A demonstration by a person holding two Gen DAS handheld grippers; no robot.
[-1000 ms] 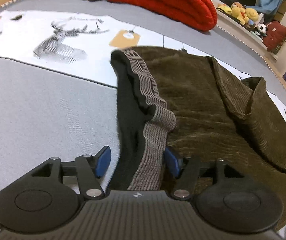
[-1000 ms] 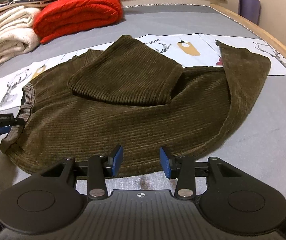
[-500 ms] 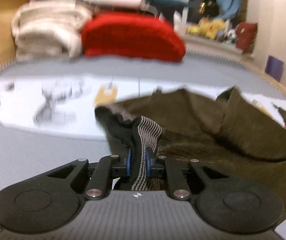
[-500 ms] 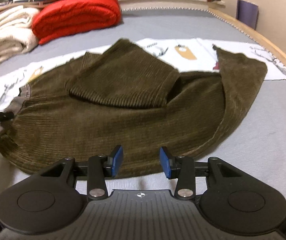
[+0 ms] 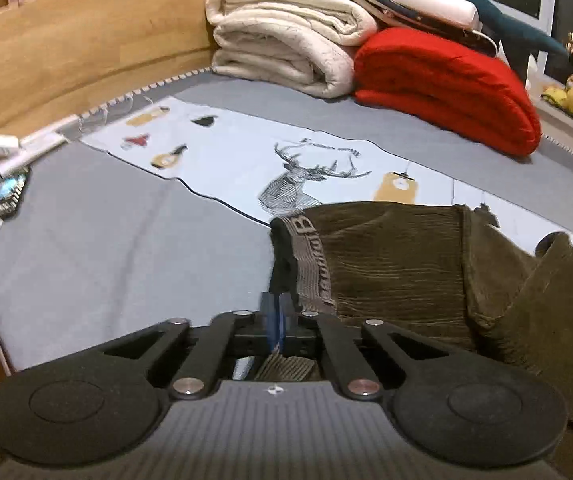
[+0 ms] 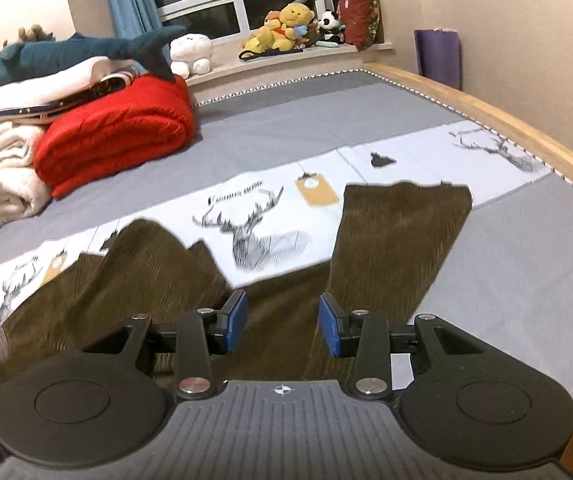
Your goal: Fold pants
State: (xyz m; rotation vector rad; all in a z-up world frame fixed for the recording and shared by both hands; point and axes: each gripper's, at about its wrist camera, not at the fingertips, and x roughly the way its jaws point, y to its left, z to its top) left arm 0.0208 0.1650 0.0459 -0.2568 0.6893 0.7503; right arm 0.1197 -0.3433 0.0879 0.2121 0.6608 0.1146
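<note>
Gripping: left gripper with jaws pressed fully together, blue pads touching; waistband edge appears pinched at their base, though the cloth between the pads is hard to make out
Pants: brown corduroy pants spread on the bed, lying partly on grey cover, partly on the pale printed strip
Waistband: striped elastic band with lettering turned up and outward just beyond the left jaws, dark lining showing beside it
Folds: one flap of corduroy doubled over on the right side of the left view, raised into a ridge
Right gripper: right gripper with jaws parted about halfway, nothing between the pads, hovering over the corduroy
Legs: in the right view one leg stretched away toward the bed's far edge, its hem lying on the printed strip; another mass of cloth bunched to the left
Printed strip: pale band with deer drawing and yellow tag motif, running across the bed behind the pants
Bedding pile: red folded quilt and cream folded blanket stacked at the far side, well apart from the pants
Window sill: plush toys lined under the window, blue curtain beside them
Bed frame: wooden rail curving round the mattress edge
</note>
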